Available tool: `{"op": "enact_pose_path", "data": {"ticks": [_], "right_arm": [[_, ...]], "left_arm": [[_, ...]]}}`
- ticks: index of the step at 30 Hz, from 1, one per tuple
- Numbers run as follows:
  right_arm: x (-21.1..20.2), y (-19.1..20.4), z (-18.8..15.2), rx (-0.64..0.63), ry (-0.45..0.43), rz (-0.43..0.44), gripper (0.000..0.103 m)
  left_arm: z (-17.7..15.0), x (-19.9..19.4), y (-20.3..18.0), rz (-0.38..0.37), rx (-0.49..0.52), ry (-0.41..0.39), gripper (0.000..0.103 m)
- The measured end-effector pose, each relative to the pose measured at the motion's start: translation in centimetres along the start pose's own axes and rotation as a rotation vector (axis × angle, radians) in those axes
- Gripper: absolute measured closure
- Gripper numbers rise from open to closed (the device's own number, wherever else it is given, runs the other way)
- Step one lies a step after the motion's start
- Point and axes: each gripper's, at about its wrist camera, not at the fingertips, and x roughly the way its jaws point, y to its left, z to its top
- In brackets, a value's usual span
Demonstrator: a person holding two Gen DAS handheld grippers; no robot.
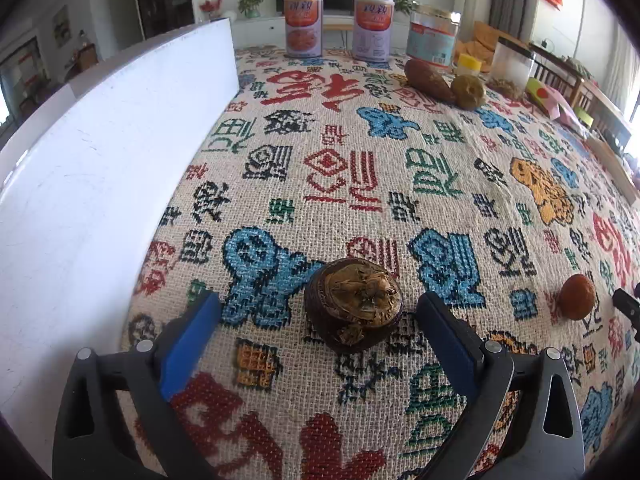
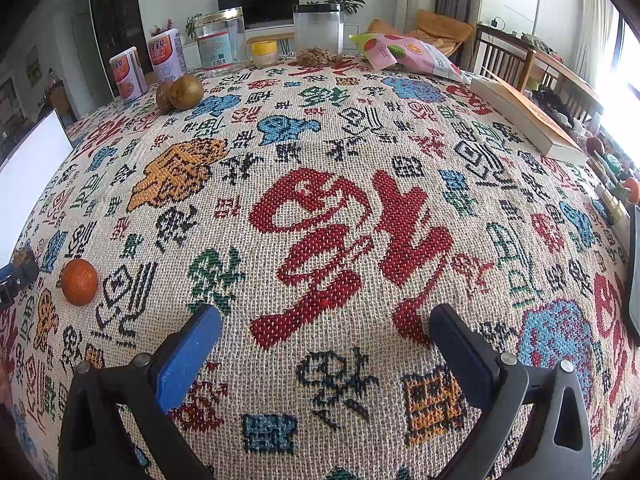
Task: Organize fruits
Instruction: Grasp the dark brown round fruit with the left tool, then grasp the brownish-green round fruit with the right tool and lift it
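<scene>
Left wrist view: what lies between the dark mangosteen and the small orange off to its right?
Only bare patterned tablecloth lies between the mangosteen and the orange; the left wrist view shows this stretch plainly.

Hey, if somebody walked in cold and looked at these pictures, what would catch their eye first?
First, the loud woven tablecloth, covered in red, blue and green characters and filling both views. Next, the dark brown mangosteen sitting on the cloth between the wide-apart blue pads of the left tool, touching neither. Then the small orange fruit near the left edge of the right wrist view, and the white board standing along the table's left side.
</scene>
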Motion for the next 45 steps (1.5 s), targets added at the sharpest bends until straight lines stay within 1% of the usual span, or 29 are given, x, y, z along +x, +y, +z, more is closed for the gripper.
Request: {"op": "enact_pose_path", "data": {"ticks": [6, 8, 9, 10, 13, 17, 18, 20, 23, 25, 27, 28, 29, 30, 34, 36, 38, 41, 43, 45], "right_arm": [[0.0, 0.0, 0.1, -0.002, 0.011, 0.006, 0.0], [0.1, 0.1, 1.0, -0.063, 0.08, 0.054, 0.0], [0.2, 0.3, 1.9, -0.085, 0.095, 0.089, 0.001], [0.2, 0.4, 2.9, -0.098, 0.086, 0.117, 0.001], [0.2, 1.9, 7.4, -0.117, 0.024, 0.182, 0.001], [2.8, 4.7, 14.3, -0.01, 0.0, 0.359, 0.001], [3.6, 5.8, 15.9, 0.0, -0.017, 0.387, 0.006], [5.4, 8.5, 18.6, -0.046, -0.032, 0.41, 0.011], [9.0, 12.2, 21.4, -0.145, 0.014, 0.404, 0.025], [11.4, 13.5, 22.6, -0.153, 0.046, 0.414, 0.027], [13.5, 14.0, 23.3, -0.114, 0.067, 0.448, 0.027], [14.4, 14.0, 23.4, -0.085, 0.076, 0.469, 0.027], [15.0, 14.1, 23.3, -0.063, 0.082, 0.49, 0.039], [15.6, 14.1, 23.2, -0.051, 0.088, 0.503, 0.053], [14.3, 13.8, 21.9, -0.026, 0.048, 0.502, 0.054], [12.6, 12.7, 21.0, -0.023, 0.038, 0.512, 0.054], [10.3, 11.2, 19.6, -0.026, 0.017, 0.546, 0.054], [6.4, 8.6, 16.3, -0.067, 0.004, 0.559, 0.054], [3.9, 6.6, 13.0, -0.1, 0.008, 0.542, 0.054], [1.8, 4.6, 9.2, -0.127, 0.011, 0.497, 0.054]], "left_arm": [[0.0, 0.0, 0.0, 0.0, 0.0, 0.0, 0.004], [0.0, 0.0, 0.0, 0.0, -0.001, 0.0, 0.004], [0.0, 0.0, 0.0, 0.0, 0.0, 0.0, 0.004], [0.0, 0.0, 0.0, 0.0, 0.0, 0.0, 0.004], [0.0, 0.0, 0.0, 0.0, 0.0, 0.0, 0.004], [0.0, 0.1, 0.0, 0.0, 0.0, 0.001, 0.004], [0.0, 0.1, 0.0, 0.0, 0.0, 0.001, 0.004], [0.0, 0.1, 0.0, 0.0, -0.001, 0.001, 0.004], [0.0, 0.1, 0.0, 0.0, -0.001, 0.001, 0.003], [0.0, 0.1, 0.0, 0.0, -0.001, 0.001, 0.003], [0.0, 0.1, 0.0, 0.0, -0.001, 0.001, 0.003], [0.0, 0.1, 0.0, 0.0, -0.001, 0.001, 0.003], [0.0, 0.1, 0.0, 0.0, -0.001, 0.001, 0.003], [0.0, 0.1, 0.0, -0.001, -0.001, 0.001, 0.003], [0.0, 0.1, 0.0, 0.0, -0.001, 0.001, 0.003], [0.0, 0.1, 0.0, 0.0, 0.0, 0.001, 0.003], [0.0, 0.1, 0.0, 0.0, -0.001, 0.001, 0.003], [0.0, 0.1, 0.0, -0.001, -0.001, 0.001, 0.003], [0.0, 0.1, 0.0, 0.0, -0.001, 0.001, 0.003], [0.0, 0.1, 0.0, 0.0, -0.001, 0.001, 0.003]]}}
